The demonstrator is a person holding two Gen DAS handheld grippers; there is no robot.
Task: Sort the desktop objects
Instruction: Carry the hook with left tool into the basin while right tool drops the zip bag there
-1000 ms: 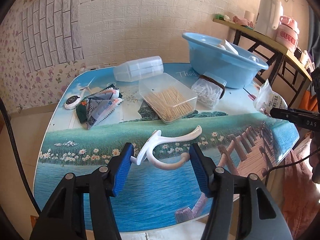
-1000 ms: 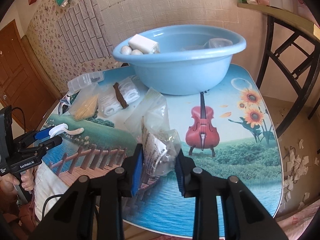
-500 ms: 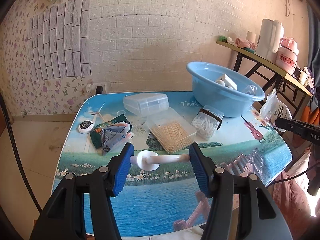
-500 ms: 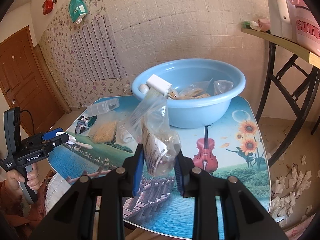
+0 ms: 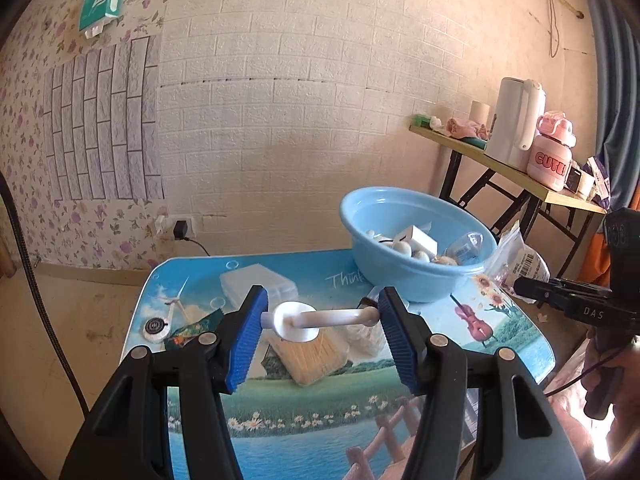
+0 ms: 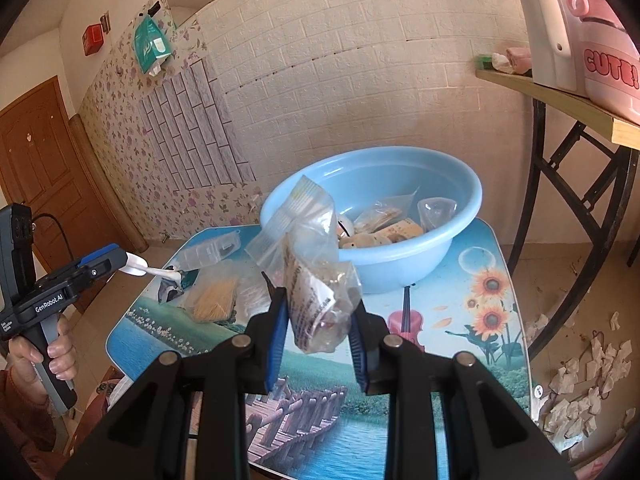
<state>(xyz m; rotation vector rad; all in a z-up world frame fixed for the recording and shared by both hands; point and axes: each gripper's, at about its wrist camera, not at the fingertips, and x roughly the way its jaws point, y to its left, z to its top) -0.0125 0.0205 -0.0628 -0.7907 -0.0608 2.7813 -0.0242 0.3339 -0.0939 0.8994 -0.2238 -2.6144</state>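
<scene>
The blue basin (image 6: 372, 216) stands at the far right of the printed table (image 5: 280, 432). It holds a white box (image 5: 418, 238), small white balls (image 5: 408, 248) and several clear packets (image 6: 394, 220). On the table to the left of the basin lie a clear lidded case (image 5: 256, 284), an open clear tray of toothpicks (image 6: 214, 296) and a clear box of white pieces (image 5: 362, 336).

The left gripper (image 5: 320, 320) is raised above the table with its blue pads pressed on the two ends of a white hook (image 5: 316, 318). The hook spans the gap crosswise, its round base beside the left pad.

The right gripper (image 6: 316, 320) is closed on a clear plastic bag (image 6: 316, 280). The bag's lower part is pinched between the pads; its zip end stands up in front of the basin's near-left rim. Whether the bag touches the rim cannot be told.
</scene>
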